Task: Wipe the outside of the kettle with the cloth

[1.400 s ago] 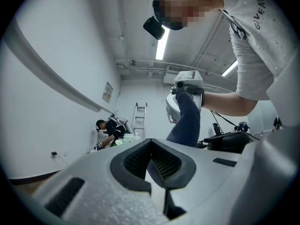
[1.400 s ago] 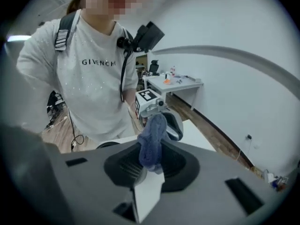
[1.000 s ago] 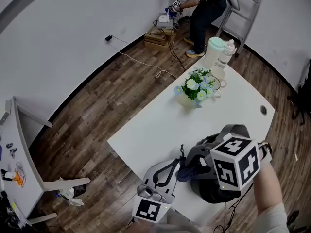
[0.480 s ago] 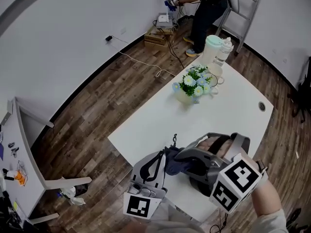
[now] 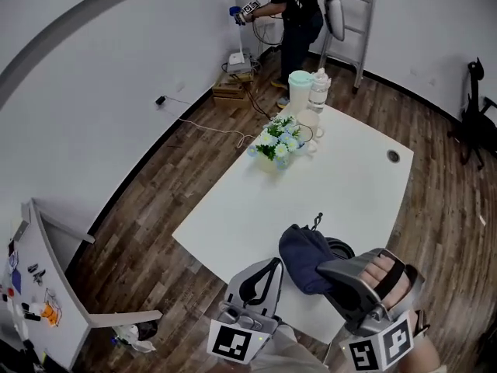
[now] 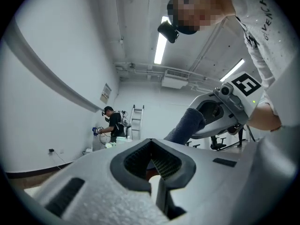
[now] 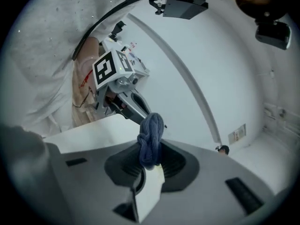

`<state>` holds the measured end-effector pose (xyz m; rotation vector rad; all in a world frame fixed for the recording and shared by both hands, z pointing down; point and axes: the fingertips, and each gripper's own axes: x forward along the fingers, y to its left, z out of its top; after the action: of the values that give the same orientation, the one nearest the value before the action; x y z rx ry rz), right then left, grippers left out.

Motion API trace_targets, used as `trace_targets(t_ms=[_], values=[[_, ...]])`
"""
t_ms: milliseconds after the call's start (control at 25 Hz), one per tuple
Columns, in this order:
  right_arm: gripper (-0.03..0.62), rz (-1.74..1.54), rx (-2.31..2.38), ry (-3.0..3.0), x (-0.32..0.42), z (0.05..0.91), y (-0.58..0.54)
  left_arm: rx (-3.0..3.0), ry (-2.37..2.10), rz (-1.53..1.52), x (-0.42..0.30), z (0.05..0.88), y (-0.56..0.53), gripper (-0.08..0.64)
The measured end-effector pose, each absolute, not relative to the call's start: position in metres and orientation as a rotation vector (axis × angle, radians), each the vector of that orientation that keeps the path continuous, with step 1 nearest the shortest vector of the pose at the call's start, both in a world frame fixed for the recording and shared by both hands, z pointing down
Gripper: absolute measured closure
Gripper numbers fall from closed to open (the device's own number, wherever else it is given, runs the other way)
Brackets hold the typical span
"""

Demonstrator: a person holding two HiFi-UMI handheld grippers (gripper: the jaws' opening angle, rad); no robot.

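A dark blue cloth (image 5: 305, 259) lies bunched over the dark kettle (image 5: 342, 249) at the table's near edge; only a sliver of the kettle shows. My right gripper (image 5: 329, 271) comes in from the lower right and is shut on the cloth (image 7: 151, 140), which sticks up between its jaws. My left gripper (image 5: 272, 266) sits just left of the cloth with its jaws together (image 6: 153, 167) and nothing visibly held. From the left gripper view the right gripper (image 6: 221, 112) and the cloth (image 6: 188, 125) appear above.
A white table (image 5: 342, 179) carries a flower pot (image 5: 274, 146), a pale green jug (image 5: 300, 88) and a bottle (image 5: 318, 92) at its far end. A person (image 5: 293, 18) stands by the far wall next to a ladder (image 5: 359, 14). Wooden floor surrounds the table.
Both grippers have drawn back toward the table's near edge. The cloth, earlier bunched between them, now lies over the kettle. The head view has tilted up, so more of the room shows.
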<state>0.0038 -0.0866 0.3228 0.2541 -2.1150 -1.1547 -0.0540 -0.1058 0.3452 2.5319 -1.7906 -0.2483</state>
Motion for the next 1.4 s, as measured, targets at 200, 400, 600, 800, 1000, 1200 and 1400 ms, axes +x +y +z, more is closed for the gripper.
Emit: trace_targets(t_ms=[200,400,600,800,1000,1200,1400], values=[[0.529,-1.007,0.249,-2.197,0.026,0.367,-0.042,2.596,-1.662,-0.226,-0.028,0.354,-0.094,0.553],[0.529,-0.93,0.292,-2.107,0.049,0.393,-0.027,2.637,-1.559,-0.216,-0.016,0.359,-0.086,0.553],[0.529,-0.873,0.408,-2.001,0.09,0.395,-0.03,2.684,-1.516,-0.197,-0.01,0.369,-0.079,0.553],[0.528,-0.868,0.586,-1.891,0.12,0.371,-0.036,2.718,-1.485,-0.23,-0.005,0.362,-0.078,0.554],[0.529,-0.976,0.798,-1.93,0.112,0.309,-0.054,2.716,-1.477,-0.28,-0.004,0.349,-0.077,0.553],[0.528,-0.987,0.816,-2.056,0.066,0.286,-0.097,2.697,-1.549,-0.267,-0.024,0.347,-0.078,0.553],[0.529,-0.827,0.686,-2.112,0.034,0.318,-0.136,2.633,-1.637,-0.262,-0.047,0.353,-0.081,0.553]])
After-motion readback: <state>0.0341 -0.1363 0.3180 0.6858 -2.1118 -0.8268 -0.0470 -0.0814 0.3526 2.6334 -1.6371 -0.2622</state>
